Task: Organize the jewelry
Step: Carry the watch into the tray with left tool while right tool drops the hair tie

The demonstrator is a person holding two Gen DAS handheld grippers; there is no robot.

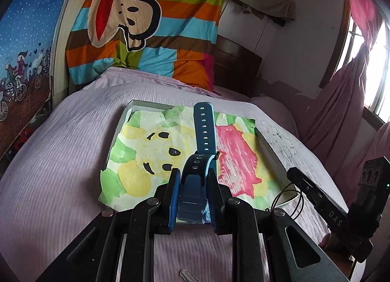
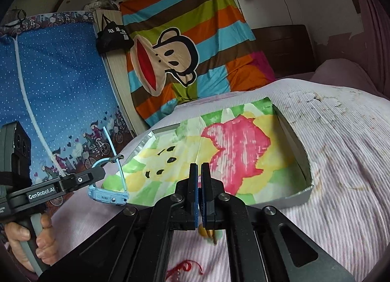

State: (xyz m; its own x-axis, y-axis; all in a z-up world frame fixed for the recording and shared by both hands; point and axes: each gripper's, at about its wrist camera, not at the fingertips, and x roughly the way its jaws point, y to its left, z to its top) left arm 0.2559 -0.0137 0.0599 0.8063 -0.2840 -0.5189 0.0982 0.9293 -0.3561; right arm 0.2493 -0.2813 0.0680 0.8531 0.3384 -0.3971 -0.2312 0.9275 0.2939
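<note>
Tray [image 2: 296, 145] interior open from above; low walls ring it.

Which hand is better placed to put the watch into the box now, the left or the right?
Left. Its tongs are already shut on the blue watch, right above the paper-lined box. The right tongs are nearly closed, with something small and blurred below them.
</note>
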